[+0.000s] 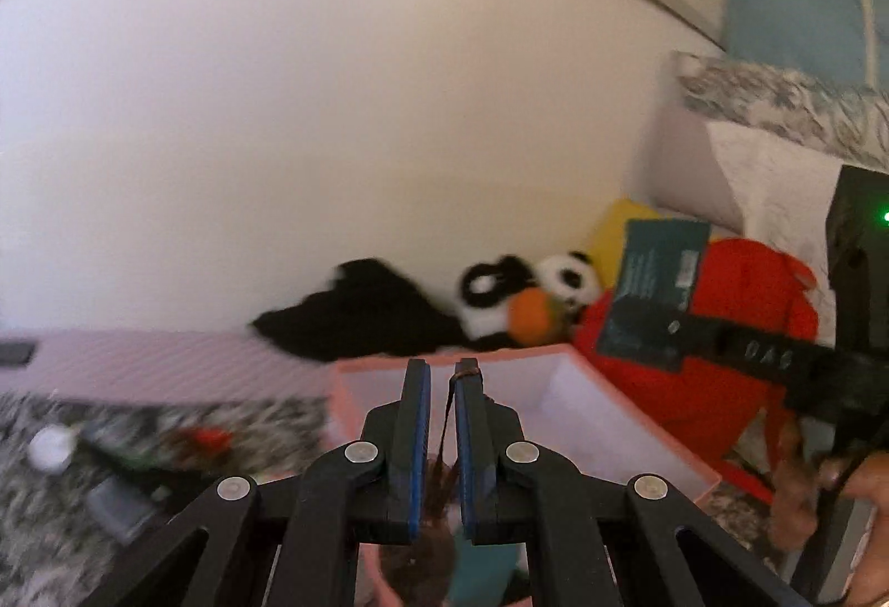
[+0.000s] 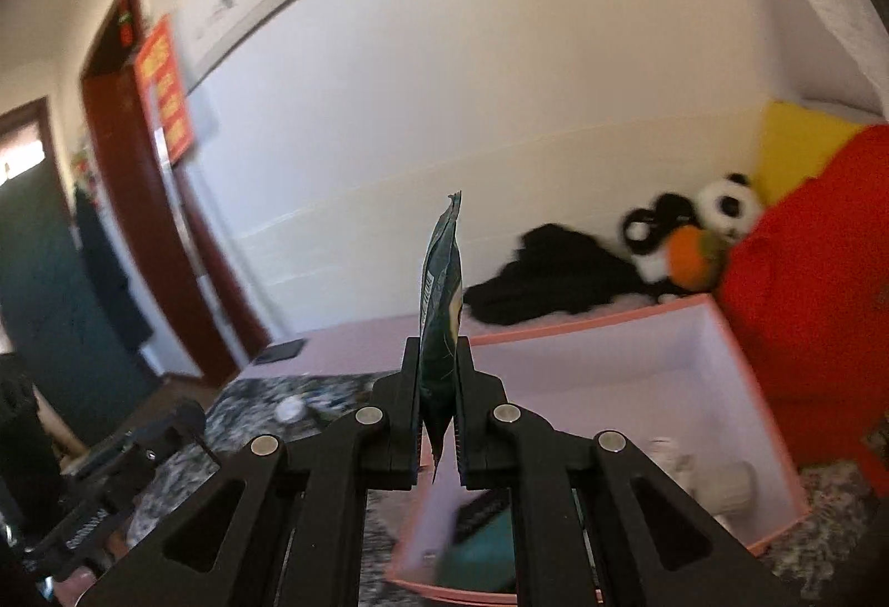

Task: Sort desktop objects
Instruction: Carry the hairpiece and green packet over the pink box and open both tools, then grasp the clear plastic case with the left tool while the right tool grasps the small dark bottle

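Right wrist view has the right gripper [image 2: 437,357] with its jaws clamped on a teal packet [image 2: 443,295], which sticks straight up out of them, edge-on. Just past and below the jaws sits the pink box [image 2: 739,346], open, with a white item [image 2: 722,484] inside near the right wall. Over on the left wrist view, the left gripper [image 1: 443,373] has its jaws nearly together, pinching a thin brown hair tie [image 1: 447,418] that dangles down between them, right above the same box. Plush panda [image 1: 569,279] sits way beyond the jaws.
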`<state>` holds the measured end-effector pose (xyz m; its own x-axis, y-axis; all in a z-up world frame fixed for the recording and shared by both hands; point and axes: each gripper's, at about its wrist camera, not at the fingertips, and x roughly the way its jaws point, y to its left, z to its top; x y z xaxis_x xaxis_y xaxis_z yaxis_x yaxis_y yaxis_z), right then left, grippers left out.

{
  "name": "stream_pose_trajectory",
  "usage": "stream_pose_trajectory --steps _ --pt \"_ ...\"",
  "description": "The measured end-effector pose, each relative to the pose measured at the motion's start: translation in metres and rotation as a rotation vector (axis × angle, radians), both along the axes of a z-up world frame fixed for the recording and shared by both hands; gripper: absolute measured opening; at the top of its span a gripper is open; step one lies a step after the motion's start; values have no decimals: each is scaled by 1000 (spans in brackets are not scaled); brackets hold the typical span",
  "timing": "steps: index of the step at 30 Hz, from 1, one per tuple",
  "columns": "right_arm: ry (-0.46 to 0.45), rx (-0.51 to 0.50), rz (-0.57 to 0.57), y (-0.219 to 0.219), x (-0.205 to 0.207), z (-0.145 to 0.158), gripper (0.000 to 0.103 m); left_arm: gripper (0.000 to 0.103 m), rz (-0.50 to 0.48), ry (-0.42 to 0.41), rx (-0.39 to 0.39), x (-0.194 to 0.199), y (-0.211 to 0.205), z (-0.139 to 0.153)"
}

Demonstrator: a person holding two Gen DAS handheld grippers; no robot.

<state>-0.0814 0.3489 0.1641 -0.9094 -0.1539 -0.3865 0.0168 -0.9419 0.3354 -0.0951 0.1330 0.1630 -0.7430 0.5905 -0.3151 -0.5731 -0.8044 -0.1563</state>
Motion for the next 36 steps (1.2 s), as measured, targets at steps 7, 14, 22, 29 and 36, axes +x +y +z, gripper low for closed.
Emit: stream_pose_trajectory --steps 7,14,22,29,36 --pt "-281 9 -89 63 -34 -46 56 87 85 -308 -352 -76 97 -45" --pt "-287 -6 -178 81 -28 -45 96 87 141 -406 -313 -73 62 -70" --pt "-228 34 -102 25 -24 -21 96 94 217 -523 -295 -73 -1 -80" --pt "-205 55 82 -56 -36 -20 96 94 370 -433 -235 -35 -85 -89" --pt "-343 145 277 -165 -73 -83 96 94 531 -392 -259 -29 -172 -136"
